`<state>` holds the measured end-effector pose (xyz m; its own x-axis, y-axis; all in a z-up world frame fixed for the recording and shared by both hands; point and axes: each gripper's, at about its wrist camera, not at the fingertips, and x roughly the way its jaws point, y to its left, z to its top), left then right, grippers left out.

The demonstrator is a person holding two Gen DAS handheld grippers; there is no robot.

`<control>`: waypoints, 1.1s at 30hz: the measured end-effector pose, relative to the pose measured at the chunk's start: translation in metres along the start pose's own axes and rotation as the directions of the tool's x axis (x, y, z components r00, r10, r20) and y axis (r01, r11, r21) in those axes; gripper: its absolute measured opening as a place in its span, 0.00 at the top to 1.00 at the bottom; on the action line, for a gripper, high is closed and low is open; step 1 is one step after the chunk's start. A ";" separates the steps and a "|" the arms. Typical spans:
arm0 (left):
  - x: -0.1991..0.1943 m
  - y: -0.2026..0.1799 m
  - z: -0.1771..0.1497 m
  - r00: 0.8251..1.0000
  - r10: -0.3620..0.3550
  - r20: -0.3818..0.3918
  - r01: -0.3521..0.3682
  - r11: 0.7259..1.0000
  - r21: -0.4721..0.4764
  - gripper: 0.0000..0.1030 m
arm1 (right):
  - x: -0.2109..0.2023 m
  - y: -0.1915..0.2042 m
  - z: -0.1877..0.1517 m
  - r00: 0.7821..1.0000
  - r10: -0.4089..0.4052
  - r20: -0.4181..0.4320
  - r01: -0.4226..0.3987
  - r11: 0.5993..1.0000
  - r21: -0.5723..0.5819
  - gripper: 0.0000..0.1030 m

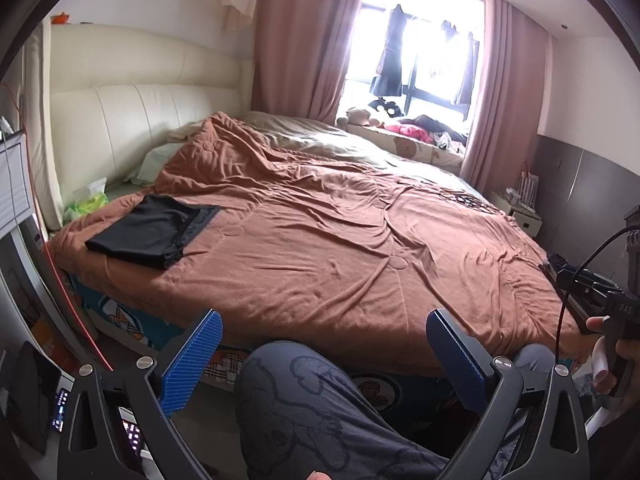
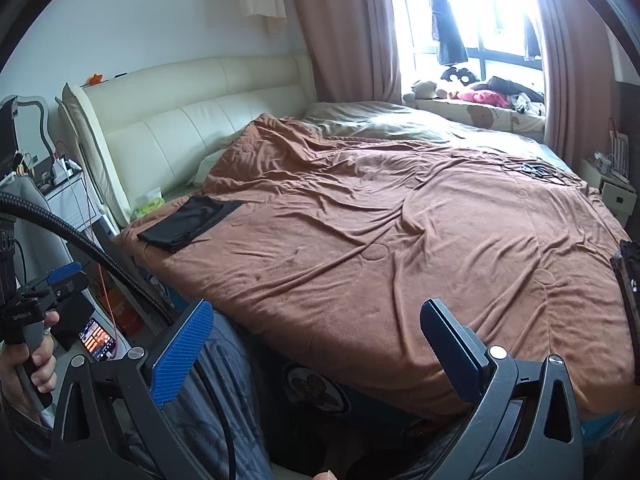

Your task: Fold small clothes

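Shorts [image 1: 150, 230] lie folded on bed [image 1: 340, 240], far left. Left claw [image 1: 324, 354] and right claw [image 2: 318, 344] are held wide open, empty. Risk: long reach, quilt snagged with fabric.

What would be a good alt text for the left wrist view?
A folded black garment lies on a brown blanket near the bed's left edge. The open left gripper is held low above the person's knee, holding nothing.
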<state>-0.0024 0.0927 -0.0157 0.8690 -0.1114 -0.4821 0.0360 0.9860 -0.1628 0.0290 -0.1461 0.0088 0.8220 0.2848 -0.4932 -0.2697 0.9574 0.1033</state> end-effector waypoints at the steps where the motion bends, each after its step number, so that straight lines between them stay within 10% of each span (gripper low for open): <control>1: -0.001 -0.001 0.000 1.000 0.004 0.002 -0.004 1.000 0.001 0.00 | -0.001 0.001 0.000 1.000 -0.010 0.002 0.010 1.000 -0.002 0.00; 33: -0.008 -0.005 0.009 0.997 0.070 0.044 -0.072 0.996 0.044 0.00 | -0.007 0.004 -0.003 1.000 -0.020 -0.005 0.020 1.000 0.016 0.00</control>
<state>-0.0049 0.0896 -0.0033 0.8903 -0.0364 -0.4540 -0.0048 0.9960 -0.0892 0.0209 -0.1448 0.0098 0.8247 0.2657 -0.4993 -0.2452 0.9635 0.1077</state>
